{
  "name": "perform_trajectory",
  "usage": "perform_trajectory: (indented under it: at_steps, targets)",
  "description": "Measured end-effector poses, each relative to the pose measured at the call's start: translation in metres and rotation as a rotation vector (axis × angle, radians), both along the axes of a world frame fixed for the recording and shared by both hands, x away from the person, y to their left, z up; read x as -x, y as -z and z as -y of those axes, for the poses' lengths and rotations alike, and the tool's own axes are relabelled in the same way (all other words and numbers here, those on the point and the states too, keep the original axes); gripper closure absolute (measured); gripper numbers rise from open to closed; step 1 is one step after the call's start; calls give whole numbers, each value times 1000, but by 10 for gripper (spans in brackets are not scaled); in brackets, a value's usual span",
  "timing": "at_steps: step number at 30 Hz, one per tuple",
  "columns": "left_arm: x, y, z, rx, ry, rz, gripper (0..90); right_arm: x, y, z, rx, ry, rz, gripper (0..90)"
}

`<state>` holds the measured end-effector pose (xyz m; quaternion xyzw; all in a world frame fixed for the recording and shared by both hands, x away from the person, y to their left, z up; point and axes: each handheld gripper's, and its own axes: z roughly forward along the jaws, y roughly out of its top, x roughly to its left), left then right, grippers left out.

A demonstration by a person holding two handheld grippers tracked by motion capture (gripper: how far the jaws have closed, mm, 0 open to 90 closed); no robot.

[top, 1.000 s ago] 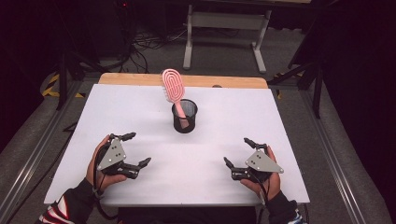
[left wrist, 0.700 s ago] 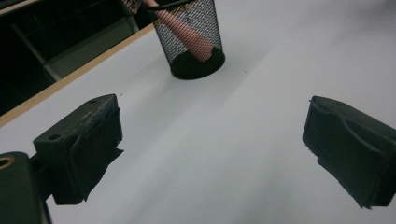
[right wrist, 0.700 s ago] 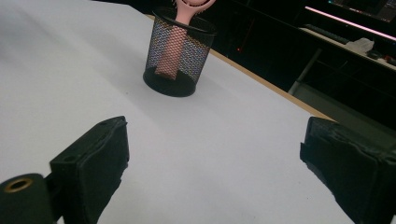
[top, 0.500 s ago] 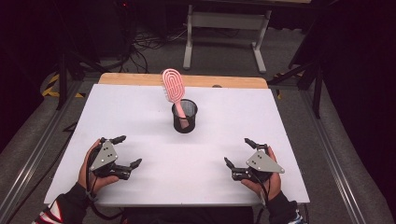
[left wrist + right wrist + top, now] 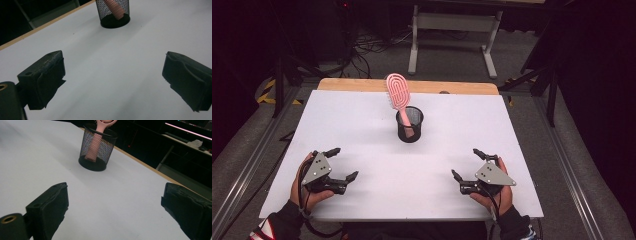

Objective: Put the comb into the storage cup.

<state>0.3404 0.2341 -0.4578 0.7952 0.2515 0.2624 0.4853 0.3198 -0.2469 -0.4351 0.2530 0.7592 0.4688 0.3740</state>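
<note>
The hairbrush (image 5: 398, 94) stands handle-down in the black mesh cup (image 5: 410, 126) at about twelve o'clock from you, past the middle of the white table (image 5: 362, 120), its pink head leaning toward eleven o'clock above the rim. Judged from this, you are at rest with nothing in hand, and either the brush is already stowed or it waits to be lifted out. At your seven o'clock the left gripper (image 5: 339, 163) rests on the table with jaws spread wide and holding nothing; its own camera looks along bare white surface to the cup (image 5: 113, 12). At five o'clock the right gripper (image 5: 466, 163) lies likewise released and empty, the cup (image 5: 97, 150) ahead of it. If you go for the brush, come in from above and pinch the neck just over the rim, since the mesh walls block a side approach. There is open room all around the cup; mind the wooden far edge (image 5: 357, 85) just behind it and the near edge under your wrists
</note>
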Motion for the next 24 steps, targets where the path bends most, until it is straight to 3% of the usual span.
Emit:
perform_trajectory:
  at_steps: [17,24]
  targets:
    - [0,0,7,-19,32,6,54,4,0,-2,9,4,9,80]
    - [-1,0,6,-7,28,3,54,3,1,-2,7,1,6,80]
